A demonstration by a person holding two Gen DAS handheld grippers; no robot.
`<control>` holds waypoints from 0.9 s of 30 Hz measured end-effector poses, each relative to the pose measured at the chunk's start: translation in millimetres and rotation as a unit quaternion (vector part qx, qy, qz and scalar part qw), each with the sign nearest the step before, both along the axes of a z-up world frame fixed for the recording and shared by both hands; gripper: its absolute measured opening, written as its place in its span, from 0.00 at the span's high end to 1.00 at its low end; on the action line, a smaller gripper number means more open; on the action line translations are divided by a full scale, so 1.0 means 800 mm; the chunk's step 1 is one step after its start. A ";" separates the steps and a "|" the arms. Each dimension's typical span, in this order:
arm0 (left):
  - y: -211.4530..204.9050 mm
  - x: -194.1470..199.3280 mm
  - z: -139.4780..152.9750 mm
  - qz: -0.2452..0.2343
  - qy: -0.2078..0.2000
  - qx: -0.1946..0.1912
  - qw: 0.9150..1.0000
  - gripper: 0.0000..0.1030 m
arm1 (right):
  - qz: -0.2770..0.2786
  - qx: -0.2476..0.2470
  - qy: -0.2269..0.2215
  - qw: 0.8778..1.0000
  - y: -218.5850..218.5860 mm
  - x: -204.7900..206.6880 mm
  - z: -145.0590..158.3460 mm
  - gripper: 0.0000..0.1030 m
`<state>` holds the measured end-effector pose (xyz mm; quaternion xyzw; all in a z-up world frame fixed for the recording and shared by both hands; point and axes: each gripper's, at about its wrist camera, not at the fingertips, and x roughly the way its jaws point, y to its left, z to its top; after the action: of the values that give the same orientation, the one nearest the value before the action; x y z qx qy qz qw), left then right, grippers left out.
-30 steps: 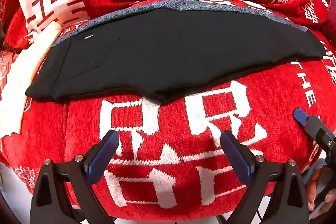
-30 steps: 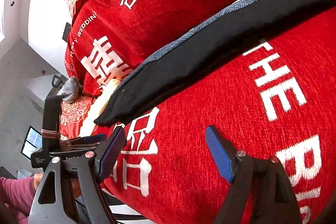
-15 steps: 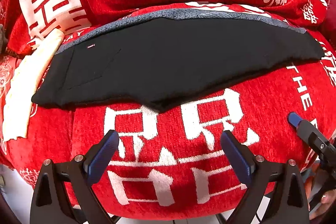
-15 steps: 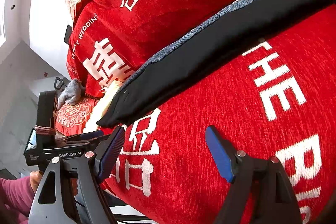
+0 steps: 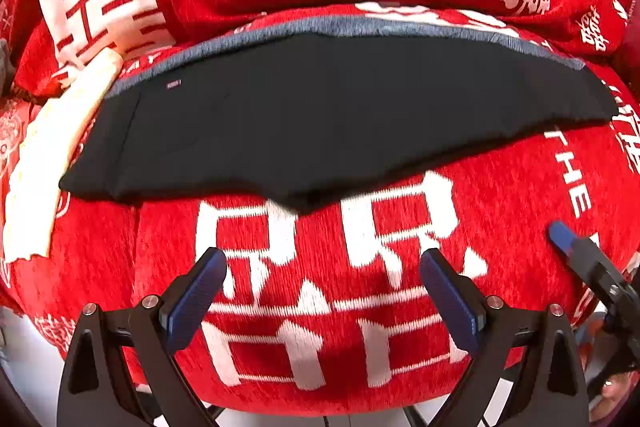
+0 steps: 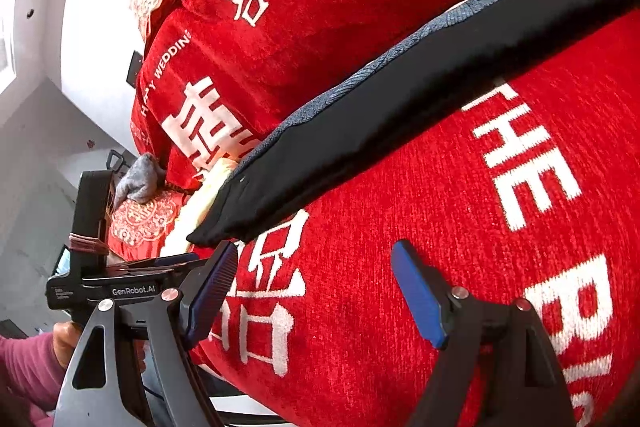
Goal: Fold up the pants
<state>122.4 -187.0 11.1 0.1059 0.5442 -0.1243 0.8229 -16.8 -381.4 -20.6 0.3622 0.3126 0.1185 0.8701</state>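
Pants (image 5: 320, 115) sitting slightly lower in frame than a second ago, lying long-axis left-right across mid-frame on the red sofa (image 5: 500, 219), above both empty wide-spread grippers, left gripper (image 5: 320, 303) nearer, right gripper (image 6: 316, 291) opening.

Black triangular-framed left gripper (image 5: 322, 301) carried blue ribbed pads (image 5: 196, 301), silver screws; magenta knit sleeve (image 6: 24, 367) was worn.
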 end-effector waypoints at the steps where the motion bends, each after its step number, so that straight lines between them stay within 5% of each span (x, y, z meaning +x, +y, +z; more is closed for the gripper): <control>1: -0.002 0.003 0.003 -0.001 -0.003 -0.001 1.000 0.05 | -0.001 0.018 -0.002 1.000 -0.003 -0.002 0.003 0.11; 3: -0.007 0.009 0.010 -0.005 -0.010 0.000 1.000 0.05 | -0.012 0.049 -0.010 0.999 -0.014 -0.008 0.011 0.00; 6: -0.019 0.022 0.022 -0.012 -0.016 -0.004 1.000 0.05 | -0.042 0.061 0.018 0.997 -0.037 -0.013 0.019 0.00; 12: -0.049 0.037 0.051 -0.037 -0.044 -0.019 0.998 0.05 | -0.087 0.010 0.028 0.996 -0.085 -0.026 0.049 0.00; 20: -0.079 0.034 0.058 -0.066 -0.047 -0.024 0.996 0.05 | -0.132 0.101 0.045 0.985 -0.142 -0.054 0.001 0.00; 27: -0.084 0.035 0.059 -0.063 -0.047 -0.024 0.997 0.05 | -0.128 0.110 0.051 0.984 -0.146 -0.055 -0.003 0.00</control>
<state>150.8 -253.8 58.5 0.1261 0.4935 -0.1843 0.8406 -60.8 -498.2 -22.8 0.4983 0.2924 0.0215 0.8159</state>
